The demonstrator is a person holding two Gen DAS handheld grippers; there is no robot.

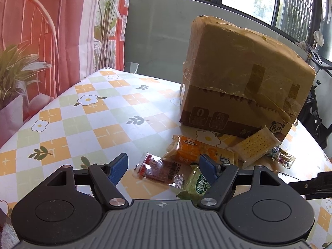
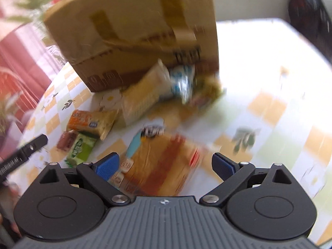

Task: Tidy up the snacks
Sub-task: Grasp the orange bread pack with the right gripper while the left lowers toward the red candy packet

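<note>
Several snack packets lie on the flowered tablecloth [image 1: 87, 112] in front of a taped cardboard box [image 1: 238, 74]. My left gripper [image 1: 164, 169] hangs open just over a red packet [image 1: 159, 171], with a green packet [image 1: 197, 184] by its right pad. Behind them lie an orange packet [image 1: 193, 149] and a cracker packet [image 1: 254, 145], which leans on the box. The right wrist view is blurred by motion. There my right gripper [image 2: 165, 166] stands open over an orange and red striped packet [image 2: 164, 164], whose right edge is clear of the pad. The box [image 2: 134, 31] stands behind it.
Small candy wrappers [image 1: 284, 157] lie right of the cracker packet. A blue and white packet [image 2: 182, 81] rests against the box's foot. Potted plants [image 1: 18, 70] and a red curtain [image 1: 68, 31] stand left of the table. The left gripper's finger [image 2: 25, 151] shows at the right view's left edge.
</note>
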